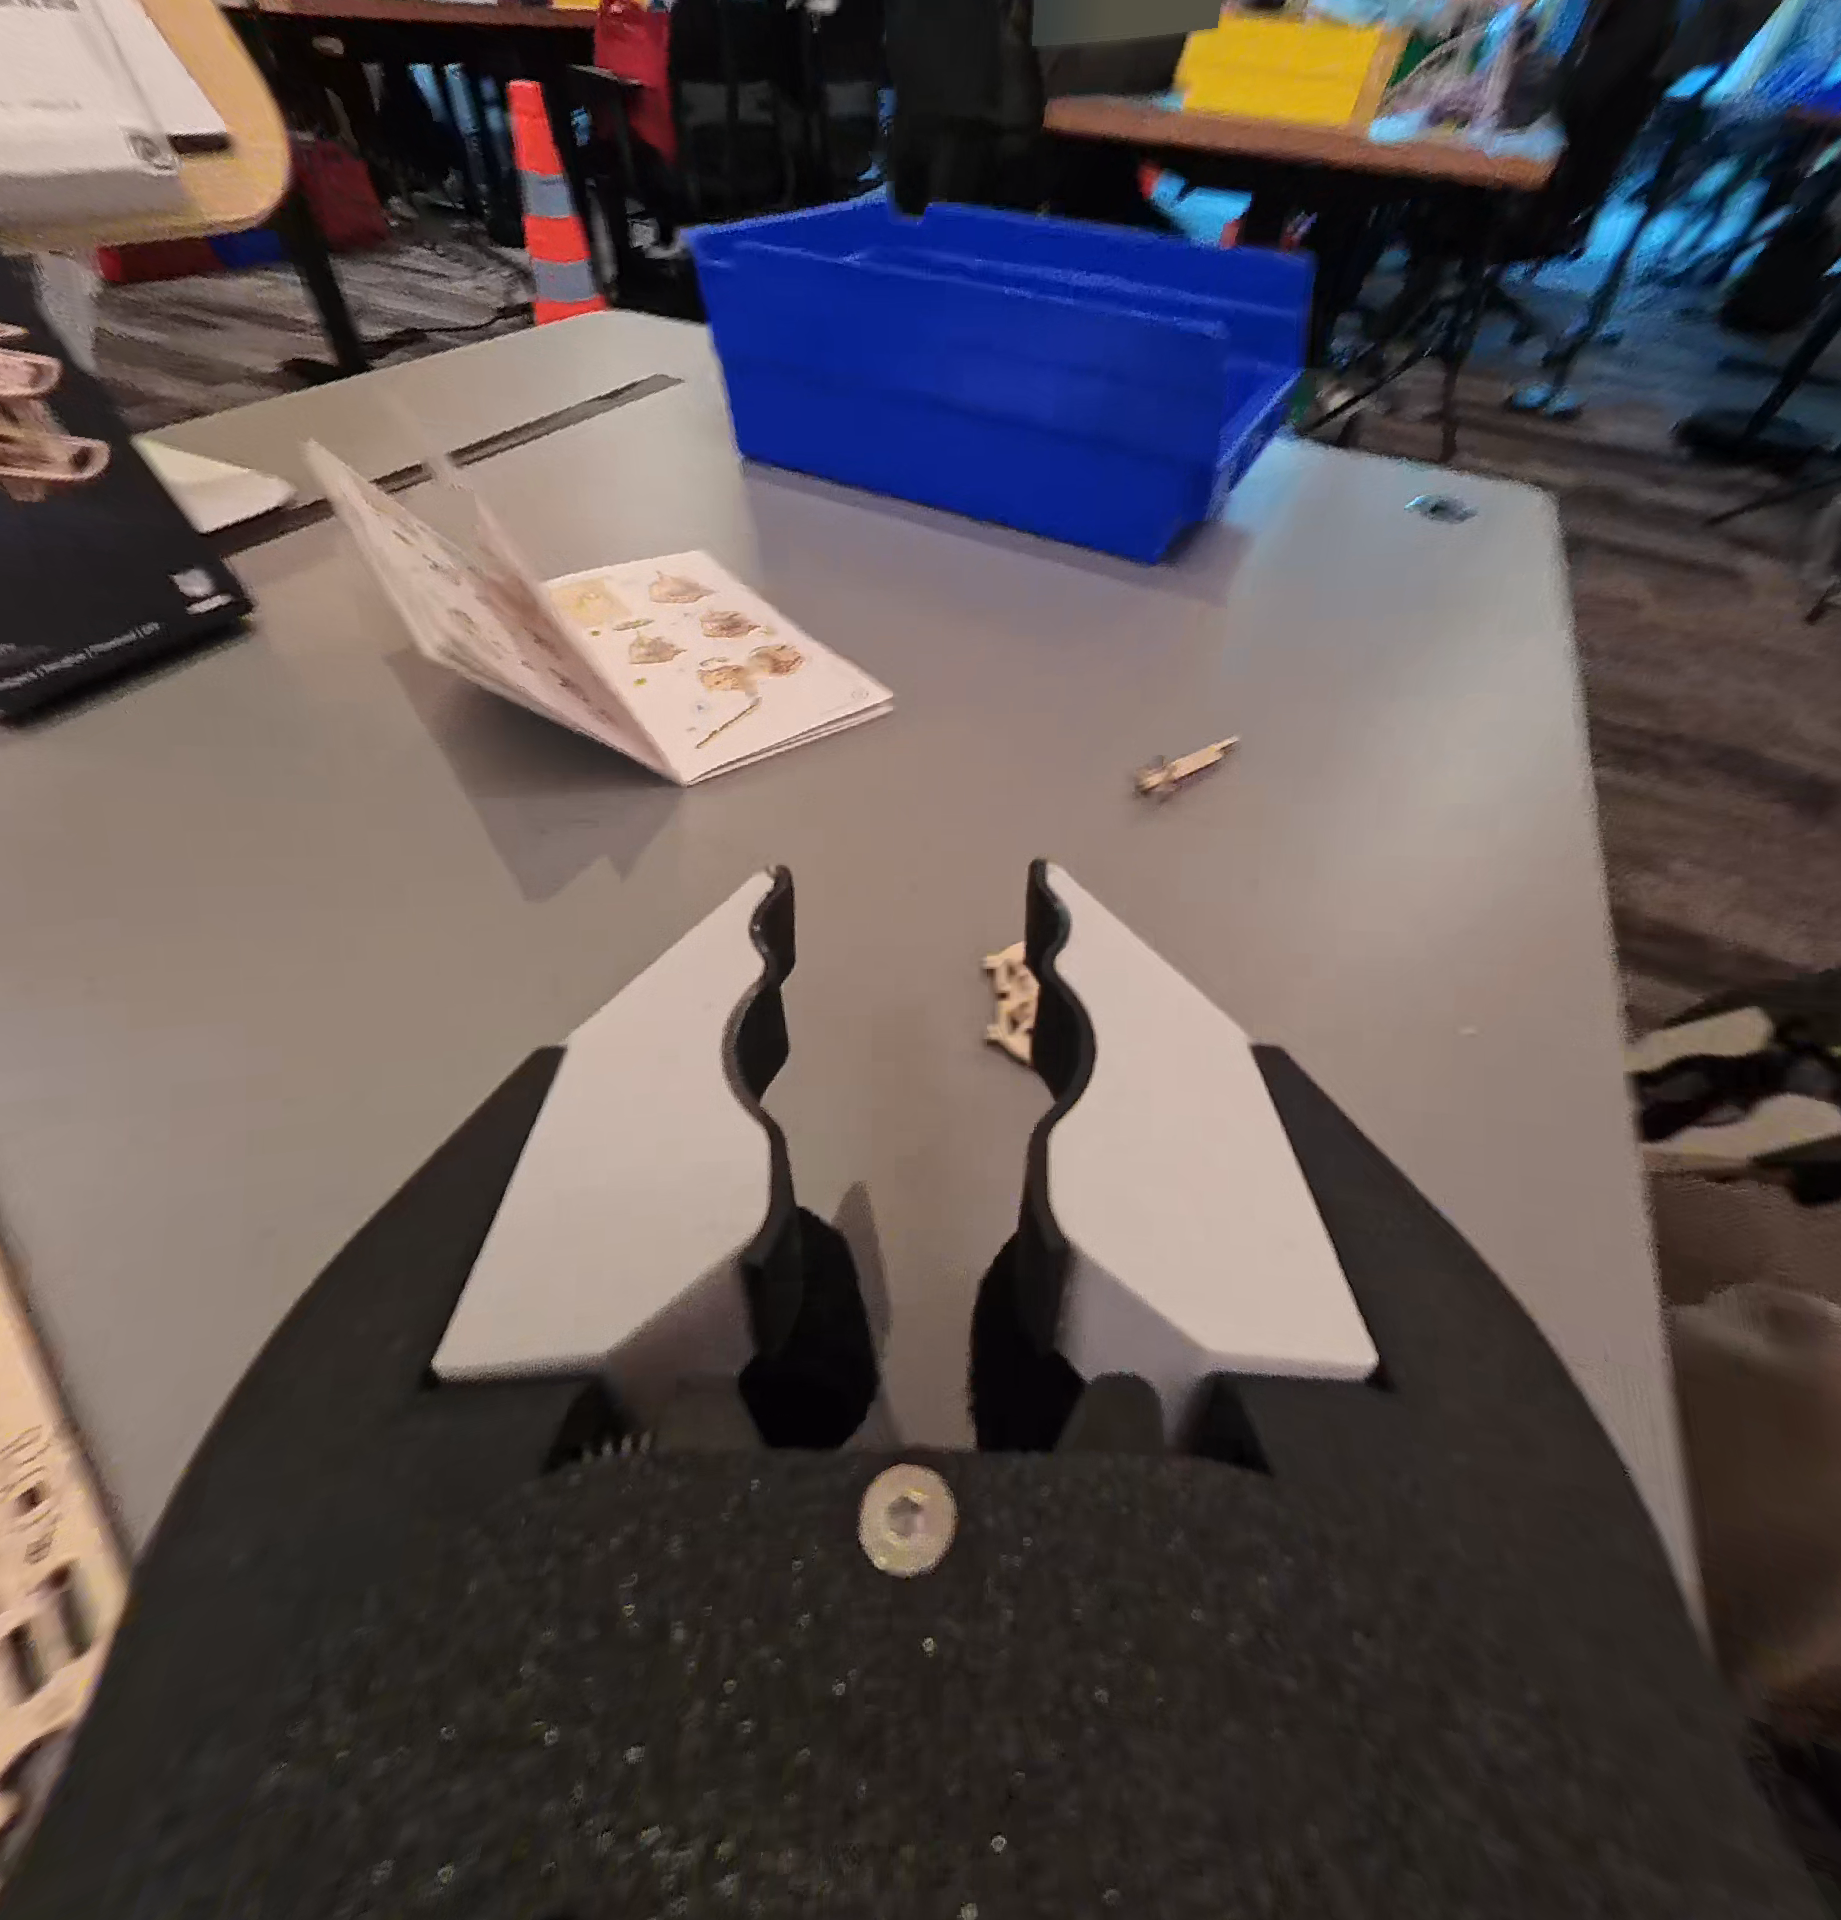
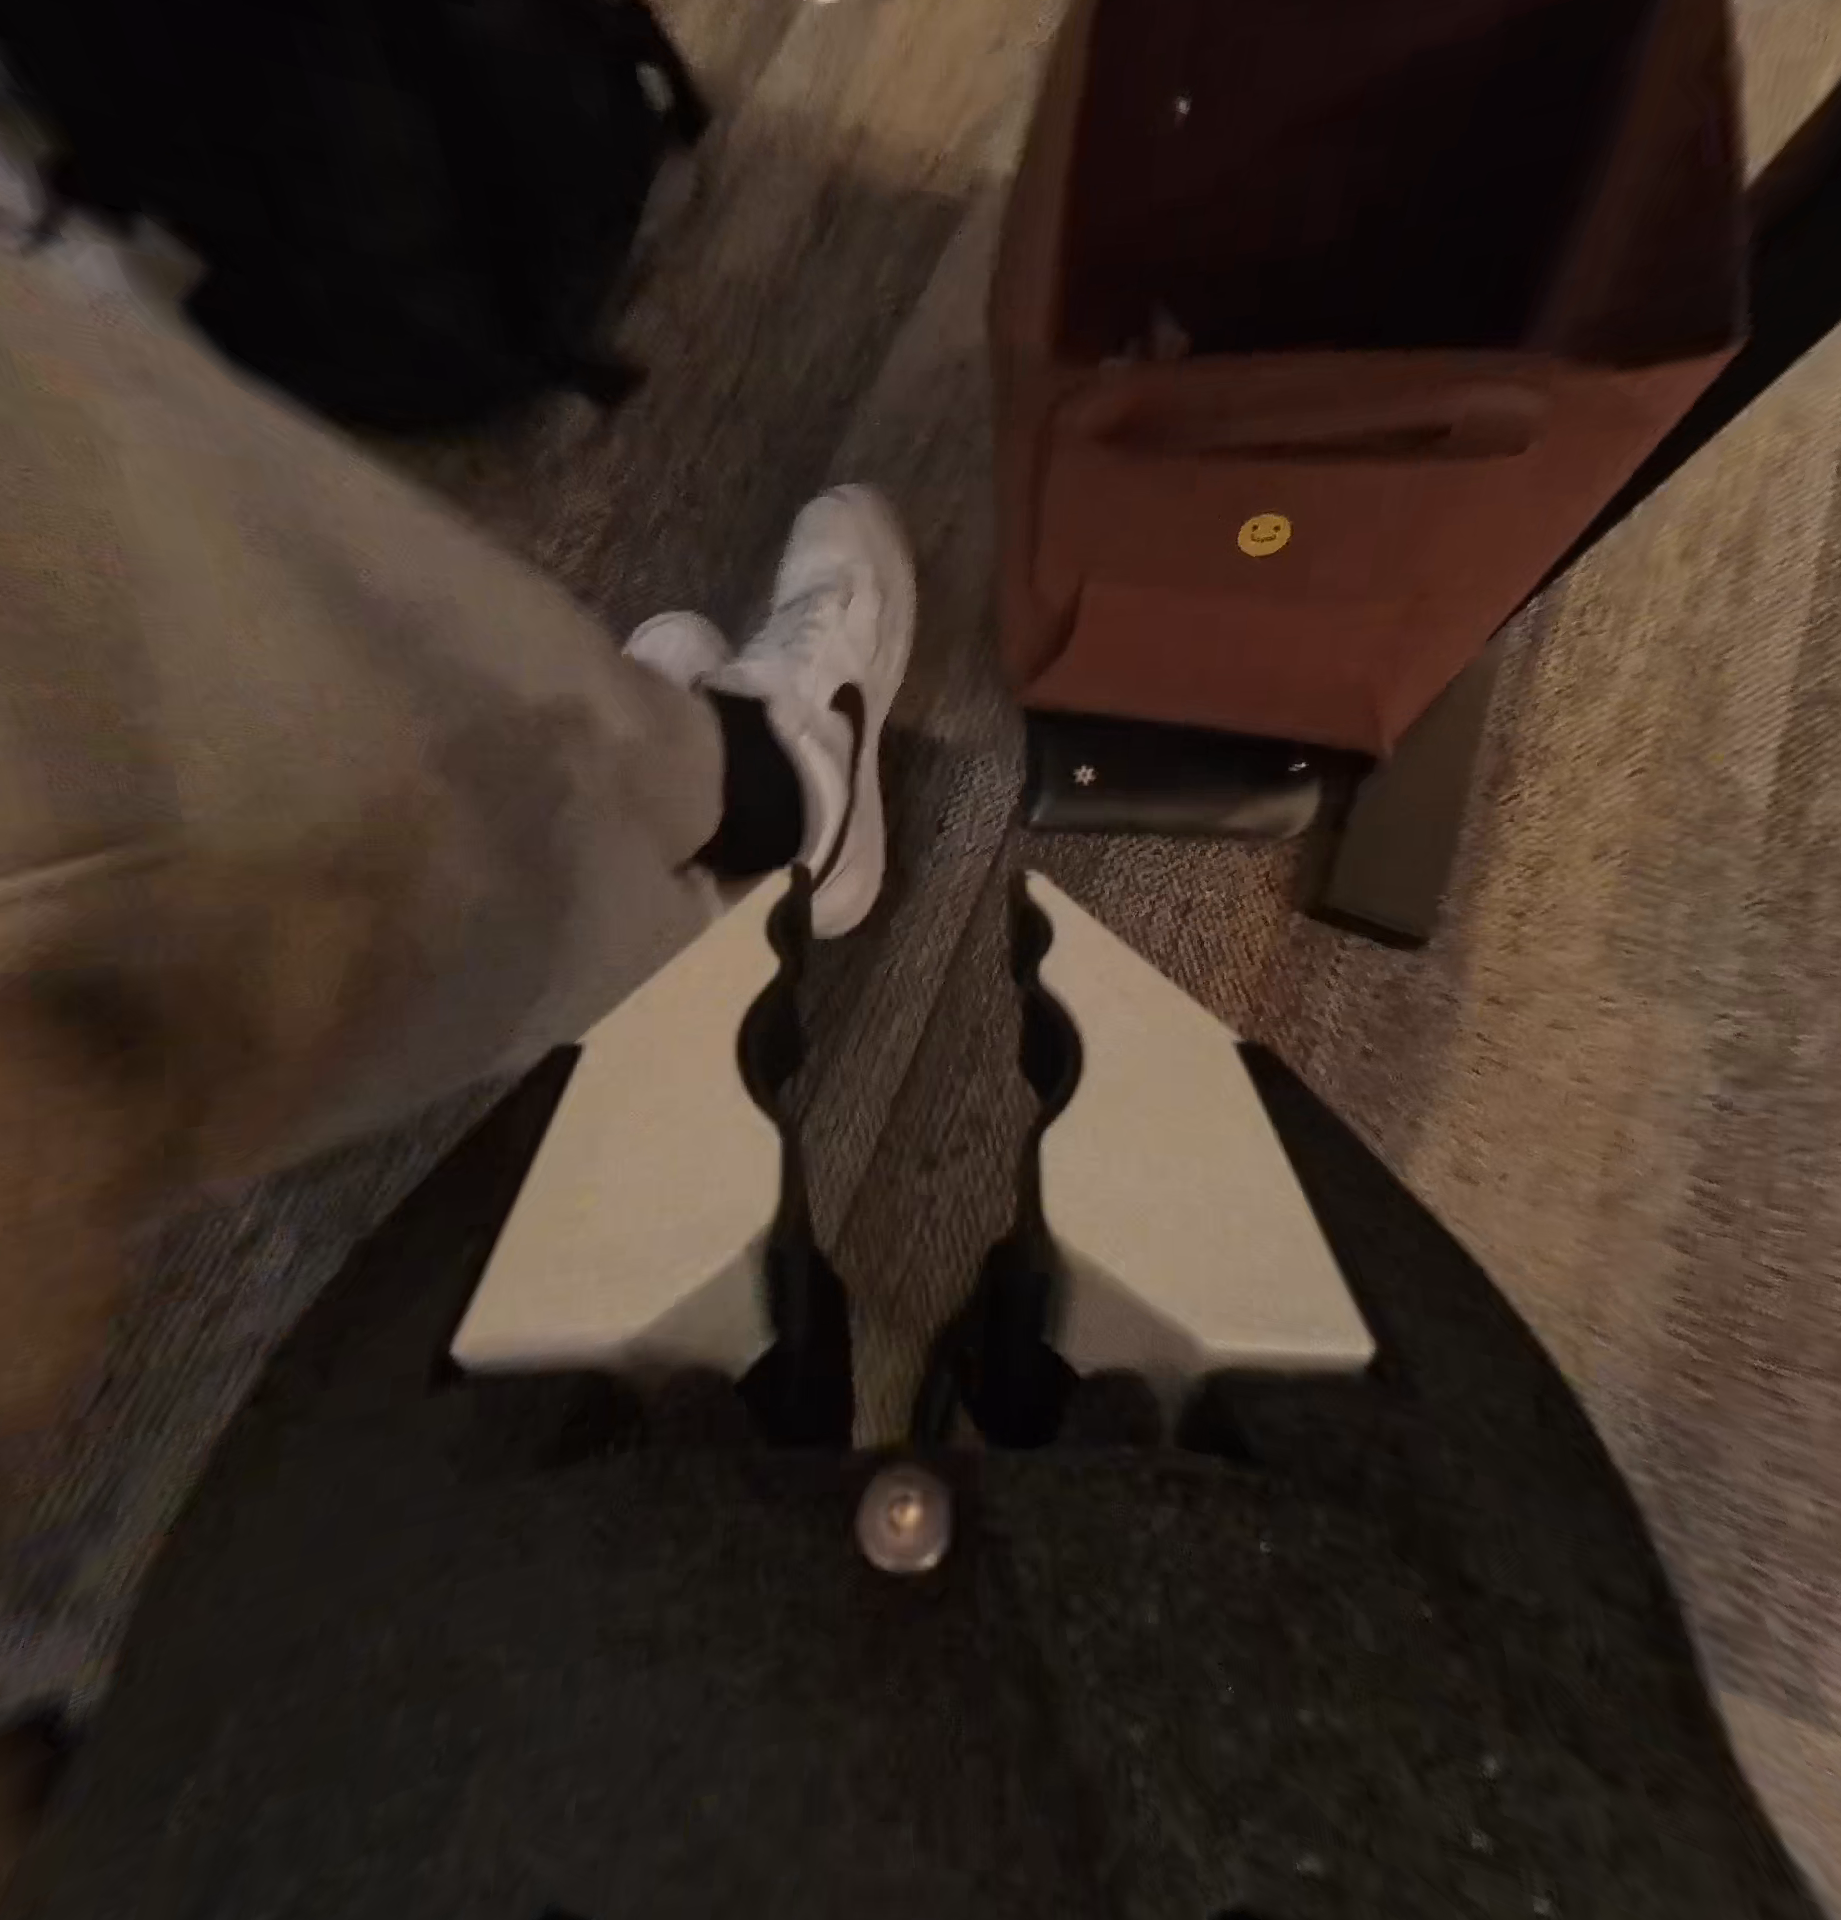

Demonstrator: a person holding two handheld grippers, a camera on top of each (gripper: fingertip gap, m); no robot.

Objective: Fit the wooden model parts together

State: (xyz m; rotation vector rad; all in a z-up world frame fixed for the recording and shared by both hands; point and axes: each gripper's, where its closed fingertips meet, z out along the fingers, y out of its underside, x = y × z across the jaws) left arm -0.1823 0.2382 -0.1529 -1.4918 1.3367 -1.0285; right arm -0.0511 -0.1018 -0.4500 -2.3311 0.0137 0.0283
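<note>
Between the spread, empty fingers of the left gripper point(image 1: 908, 883): bare grey bench point(image 1: 272, 987). Just beside its right finger, a small pale wooden part point(image 1: 1007, 1000), likely the next pick. Farther off, a second wooden part point(image 1: 1186, 767); open instruction booklet point(image 1: 667, 665), presumably for reference; blue bin point(image 1: 999, 374). Right gripper point(image 2: 908, 888): fingers apart, empty, aimed at carpet point(image 2: 1518, 1039) beside a shoe point(image 2: 843, 686), seemingly idle.

Right claw point(image 2: 911, 894) parted and empty over carpet point(image 2: 1622, 935), white shoe point(image 2: 843, 686), brown box point(image 2: 1342, 499) ahead
</note>
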